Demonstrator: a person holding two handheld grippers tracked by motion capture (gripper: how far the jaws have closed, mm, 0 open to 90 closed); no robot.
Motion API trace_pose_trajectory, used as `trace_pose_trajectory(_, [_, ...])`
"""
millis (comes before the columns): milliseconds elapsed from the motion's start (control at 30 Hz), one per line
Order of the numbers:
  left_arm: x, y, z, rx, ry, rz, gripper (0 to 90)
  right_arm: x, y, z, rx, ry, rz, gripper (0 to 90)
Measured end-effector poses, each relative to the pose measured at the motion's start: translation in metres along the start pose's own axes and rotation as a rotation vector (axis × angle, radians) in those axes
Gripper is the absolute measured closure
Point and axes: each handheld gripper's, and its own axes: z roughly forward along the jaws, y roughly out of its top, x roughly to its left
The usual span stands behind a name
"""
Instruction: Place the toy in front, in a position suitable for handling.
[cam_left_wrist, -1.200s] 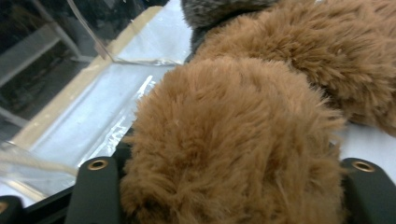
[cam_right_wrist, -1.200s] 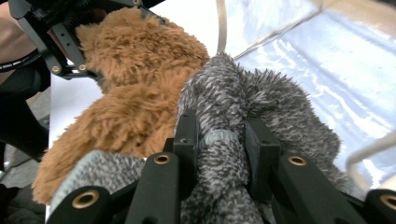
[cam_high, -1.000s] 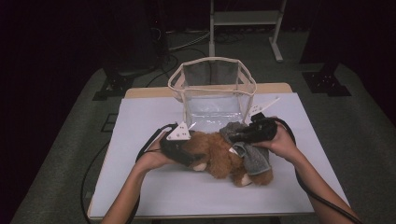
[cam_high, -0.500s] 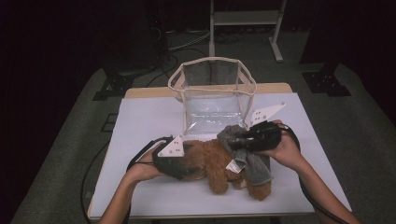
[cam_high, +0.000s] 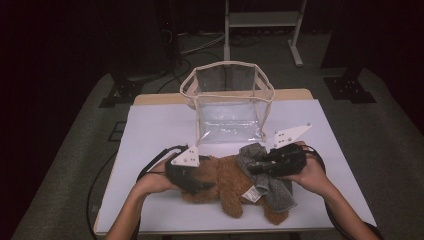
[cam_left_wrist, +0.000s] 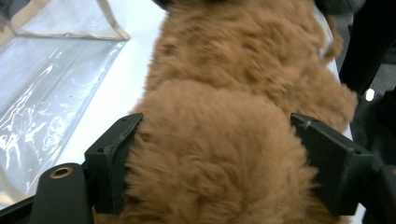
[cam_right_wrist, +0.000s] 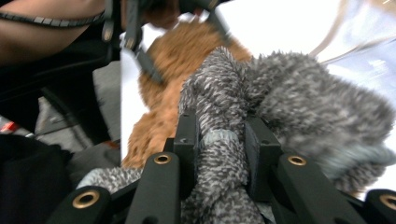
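Observation:
A brown plush toy (cam_high: 225, 181) lies on the white table (cam_high: 150, 130) near its front edge, with a grey knitted garment (cam_high: 274, 189) around its right part. My left gripper (cam_high: 197, 186) grips the toy's left end. In the left gripper view the fur (cam_left_wrist: 219, 116) bulges between the jaws; they have just been opening slightly and their pads still press on it. My right gripper (cam_high: 252, 169) is shut on a fold of the grey knit (cam_right_wrist: 299, 98), pinched tight between its fingers (cam_right_wrist: 187, 140). The brown fur (cam_right_wrist: 177, 56) lies beyond.
A clear plastic bag with cream trim (cam_high: 227, 100) stands open-topped at the back middle of the table, just behind the toy. Black cables trail from both grippers. Dark floor and a metal stand (cam_high: 260, 20) lie beyond the table.
Both hands have pulled the toy toward the near edge of the table. The right gripper has drifted slightly right with the grey knit still in it.

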Motion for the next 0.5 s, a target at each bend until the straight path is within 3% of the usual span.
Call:
trace_pose_trajectory(67, [-0.002,-0.001,-0.003,0.006,-0.007,0.006,22.6,-0.003,0.003,-0.008,-0.033,-0.035,0.003,69.1])
trace_pose_trajectory(167, [-0.003,-0.001,-0.007,0.011,-0.017,0.015,22.5,-0.009,0.002,-0.011,-0.058,-0.047,0.024,68.9])
trace_pose_trajectory(300, [0.000,0.003,-0.005,0.011,0.006,0.002,17.0,-0.007,-0.004,0.000,-0.028,-0.014,0.035,69.1])
trace_pose_trajectory(367, [0.000,0.002,-0.001,0.022,-0.009,0.011,18.0,-0.001,-0.005,0.004,-0.009,0.003,0.021,69.1])
trace_pose_trajectory(500, [-0.007,0.001,-0.002,0.037,-0.020,0.051,23.2,0.001,0.004,-0.009,-0.027,-0.030,0.000,68.8])
